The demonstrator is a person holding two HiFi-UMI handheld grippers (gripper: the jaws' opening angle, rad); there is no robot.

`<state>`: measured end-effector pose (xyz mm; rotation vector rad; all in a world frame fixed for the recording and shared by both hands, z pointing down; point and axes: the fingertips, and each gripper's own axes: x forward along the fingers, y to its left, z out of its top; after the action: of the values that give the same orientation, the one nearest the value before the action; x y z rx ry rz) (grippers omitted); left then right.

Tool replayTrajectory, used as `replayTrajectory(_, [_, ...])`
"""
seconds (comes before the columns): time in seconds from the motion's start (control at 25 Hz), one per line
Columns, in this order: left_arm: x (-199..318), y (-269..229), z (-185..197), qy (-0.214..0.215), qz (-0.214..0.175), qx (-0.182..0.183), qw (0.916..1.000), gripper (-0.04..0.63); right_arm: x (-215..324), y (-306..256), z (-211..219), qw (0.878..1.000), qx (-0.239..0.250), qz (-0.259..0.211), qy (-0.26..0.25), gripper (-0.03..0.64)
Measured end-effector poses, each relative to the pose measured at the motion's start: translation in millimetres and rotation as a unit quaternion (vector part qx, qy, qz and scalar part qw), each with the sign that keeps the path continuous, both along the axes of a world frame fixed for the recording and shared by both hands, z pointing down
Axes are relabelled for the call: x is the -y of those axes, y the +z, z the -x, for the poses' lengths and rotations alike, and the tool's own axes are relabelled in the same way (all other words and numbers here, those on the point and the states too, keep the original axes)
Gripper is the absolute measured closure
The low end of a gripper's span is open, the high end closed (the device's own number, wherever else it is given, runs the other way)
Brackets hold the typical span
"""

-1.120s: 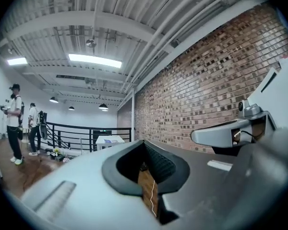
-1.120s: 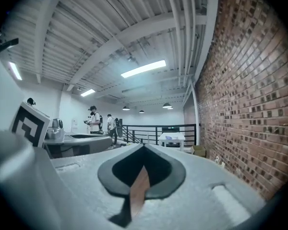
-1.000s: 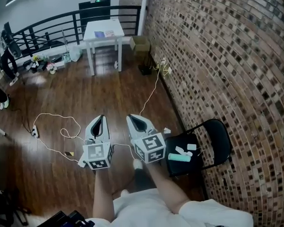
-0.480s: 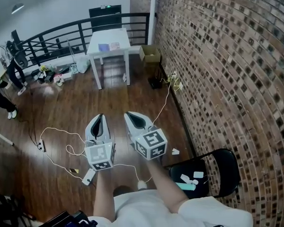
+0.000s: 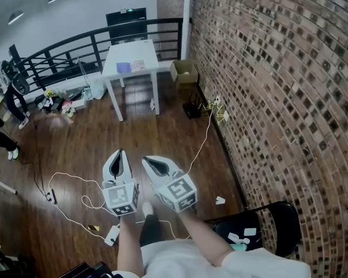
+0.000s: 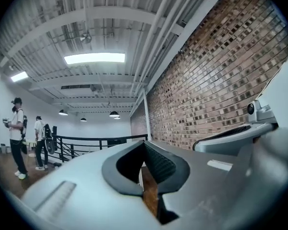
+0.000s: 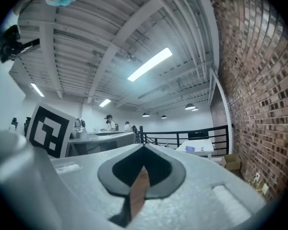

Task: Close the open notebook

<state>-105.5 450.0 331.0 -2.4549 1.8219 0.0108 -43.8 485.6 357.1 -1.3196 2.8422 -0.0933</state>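
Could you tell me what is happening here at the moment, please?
A person holds a gripper in each hand, level above the wooden floor beside a brick wall. The left gripper and the right gripper are both shut, with nothing between the jaws. They point toward a white table across the room, where a purple item and a pale item lie, too small to tell what they are. Nothing on it has been touched yet.

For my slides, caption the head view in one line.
Both shut, the left gripper and right gripper point toward a white table near a brick wall.
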Motion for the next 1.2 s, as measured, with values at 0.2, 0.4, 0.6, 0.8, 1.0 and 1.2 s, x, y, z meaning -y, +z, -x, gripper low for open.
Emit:
replayTrajectory(0.2, [95, 5, 6, 0.024, 0.0, -0.019, 0.9995, 0.581, 101, 7, 1, 0.999, -0.018, -0.002, 0.03, 0.627])
replayTrajectory(0.4, [196, -4, 47, 0.034, 0.015, -0.009, 0.9993, 0.581, 208, -11, 45, 0.999, -0.021, -0.017, 0.039, 0.627])
replayTrajectory(0.6, [291, -21, 94, 0.039, -0.012, -0.005, 0.9991, 0.581, 307, -29, 89, 0.999, 0.021, -0.016, 0.039, 0.627])
replayTrajectory(0.8, [368, -9, 112, 0.037, 0.016, -0.024, 0.9989, 0.581, 375, -20, 98, 0.999, 0.013, 0.0, 0.044, 0.627])
replayTrajectory(1.0, [441, 2, 94, 0.051, 0.027, -0.026, 0.998, 0.581, 451, -16, 75, 0.998, 0.017, 0.002, 0.061, 0.627])
replayTrajectory(1.2, [528, 3, 64, 0.059, 0.005, -0.026, 0.9979, 0.581, 540, -23, 47, 0.997, 0.041, -0.028, 0.057, 0.627])
